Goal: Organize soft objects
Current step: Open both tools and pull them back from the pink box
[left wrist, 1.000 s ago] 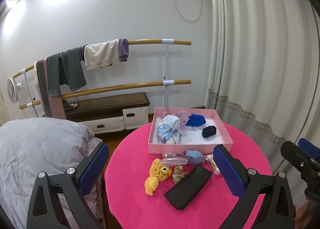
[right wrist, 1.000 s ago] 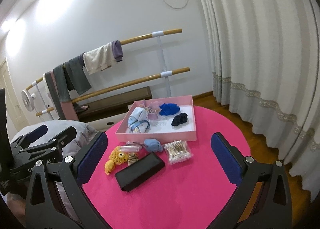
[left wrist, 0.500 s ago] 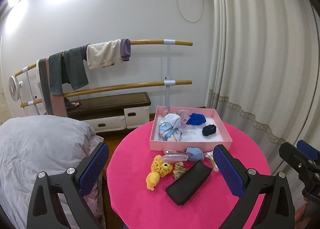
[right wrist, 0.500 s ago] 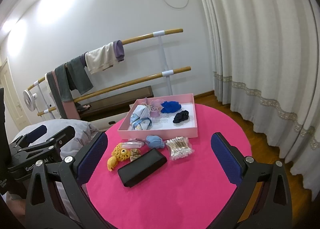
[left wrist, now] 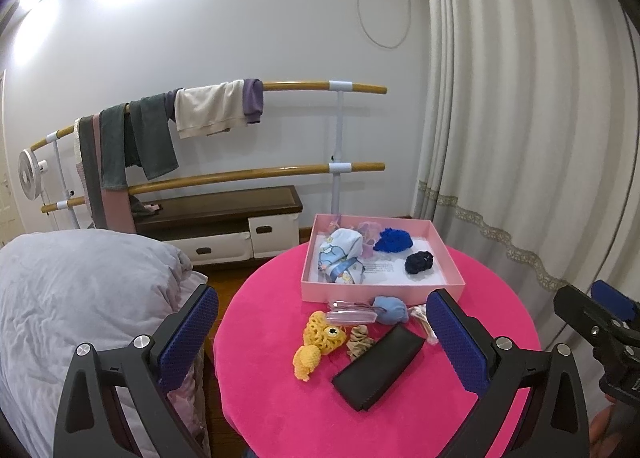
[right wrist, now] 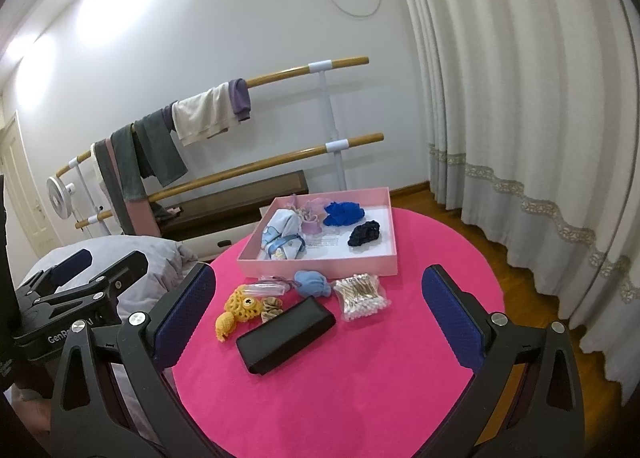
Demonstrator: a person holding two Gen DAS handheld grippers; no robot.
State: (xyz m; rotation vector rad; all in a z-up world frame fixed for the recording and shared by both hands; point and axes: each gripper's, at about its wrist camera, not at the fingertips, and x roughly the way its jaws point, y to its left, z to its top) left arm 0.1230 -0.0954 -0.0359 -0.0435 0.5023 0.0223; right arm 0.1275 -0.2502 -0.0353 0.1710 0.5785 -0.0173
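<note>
Both tools have drawn back and lifted a little from the pink tabletop [right wrist: 360, 358]; the left tool [left wrist: 320, 332] and right tool [right wrist: 318, 318] now sit farther from the clutter.

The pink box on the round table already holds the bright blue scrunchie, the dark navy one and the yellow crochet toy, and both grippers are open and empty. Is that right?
Not quite. The yellow crochet toy lies outside the pink box, on the table beside the black case, as the right wrist view shows. The bright blue scrunchie and dark navy one are inside, and the left gripper and right gripper are open and empty.
</note>
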